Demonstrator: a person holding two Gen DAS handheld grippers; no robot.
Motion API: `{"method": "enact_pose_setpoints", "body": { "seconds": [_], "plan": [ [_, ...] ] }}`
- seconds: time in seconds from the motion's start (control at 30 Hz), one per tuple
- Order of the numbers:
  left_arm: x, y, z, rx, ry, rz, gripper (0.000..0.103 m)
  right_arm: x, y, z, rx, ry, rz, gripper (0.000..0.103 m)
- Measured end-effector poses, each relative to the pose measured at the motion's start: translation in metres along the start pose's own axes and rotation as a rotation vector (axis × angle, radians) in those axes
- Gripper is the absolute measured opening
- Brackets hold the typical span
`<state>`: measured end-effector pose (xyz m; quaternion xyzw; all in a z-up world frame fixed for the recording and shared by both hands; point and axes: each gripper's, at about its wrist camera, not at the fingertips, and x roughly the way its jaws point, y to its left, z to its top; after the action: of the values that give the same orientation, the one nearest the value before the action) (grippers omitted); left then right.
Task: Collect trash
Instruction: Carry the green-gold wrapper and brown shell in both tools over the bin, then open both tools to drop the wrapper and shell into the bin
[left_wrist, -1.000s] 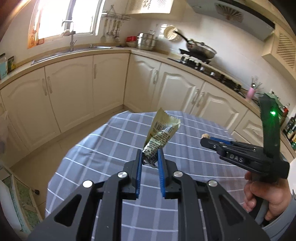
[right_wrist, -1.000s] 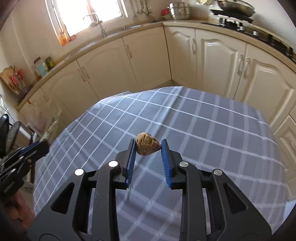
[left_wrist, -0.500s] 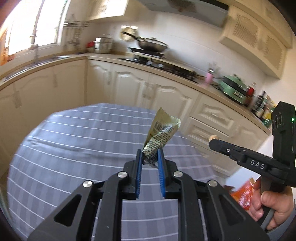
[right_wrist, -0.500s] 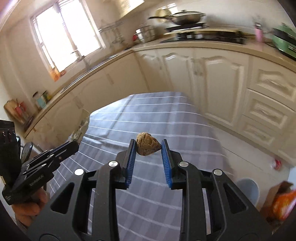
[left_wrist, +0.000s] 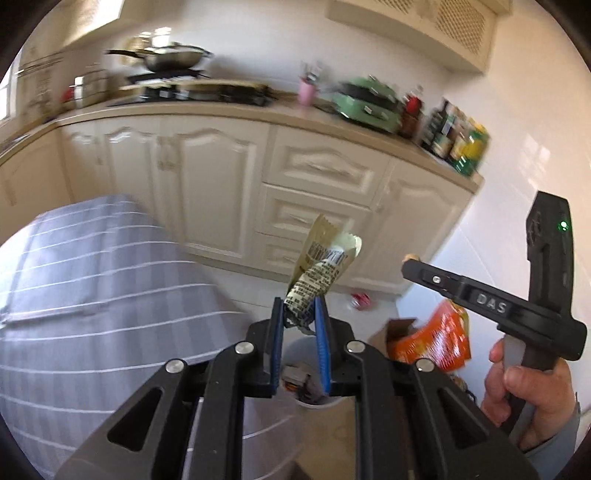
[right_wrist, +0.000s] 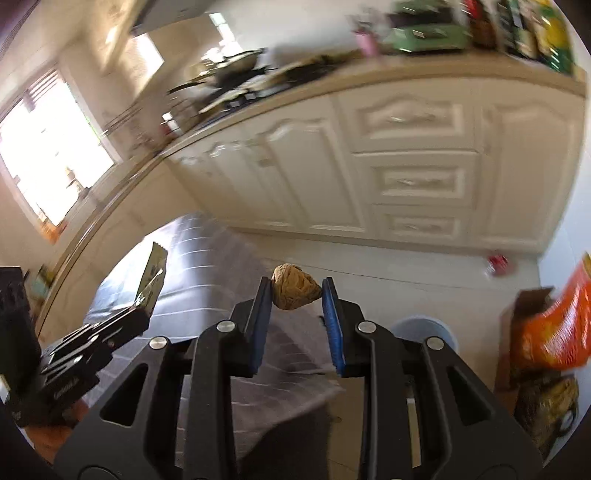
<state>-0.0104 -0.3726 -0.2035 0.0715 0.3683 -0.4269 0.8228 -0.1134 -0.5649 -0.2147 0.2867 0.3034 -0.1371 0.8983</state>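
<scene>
My left gripper (left_wrist: 299, 308) is shut on a crumpled pale snack wrapper (left_wrist: 320, 267) that sticks up from its blue pads. Straight below it on the floor stands a grey bin (left_wrist: 301, 373) with rubbish inside. My right gripper (right_wrist: 295, 291) is shut on a brown walnut shell (right_wrist: 293, 287); in the left wrist view the same right gripper (left_wrist: 410, 260) reaches in from the right, held by a hand (left_wrist: 528, 391). The bin (right_wrist: 424, 332) shows to the lower right in the right wrist view. At lower left there, the left gripper (right_wrist: 142, 308) holds the wrapper (right_wrist: 153, 275).
The table with a grey checked cloth (left_wrist: 92, 295) lies to the left, its edge close to the bin. An orange bag (left_wrist: 432, 339) in a cardboard box (right_wrist: 524, 306) stands right of the bin. A small red item (left_wrist: 360, 300) lies on the floor by the cream cabinets (left_wrist: 314, 192).
Both grippers have swung right, off the table and over the floor, each keeping its grip. The bin, box and orange bag have come into view.
</scene>
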Motion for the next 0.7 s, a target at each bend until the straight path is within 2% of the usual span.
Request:
{"method": "enact_pose_setpoints", "body": {
  "seconds": [0.17, 0.3, 0.57, 0.7],
  "plan": [
    [0.065, -0.039, -0.005, 0.010, 0.107, -0.054, 0.015, 0.011, -0.061, -0.009, 0.092, 0.033, -0.052, 0.027],
    [0.113, -0.055, -0.011, 0.000, 0.185, -0.066, 0.015, 0.025, -0.093, -0.016, 0.142, 0.062, -0.076, 0.027],
    [0.207, -0.059, -0.035, -0.054, 0.380, -0.065, 0.015, 0.080, -0.139, -0.026, 0.241, 0.150, -0.088, 0.027],
    [0.239, -0.056, -0.041, -0.068, 0.449, -0.080, 0.017, 0.100, -0.158, -0.030, 0.291, 0.188, -0.081, 0.028]
  ]
}}
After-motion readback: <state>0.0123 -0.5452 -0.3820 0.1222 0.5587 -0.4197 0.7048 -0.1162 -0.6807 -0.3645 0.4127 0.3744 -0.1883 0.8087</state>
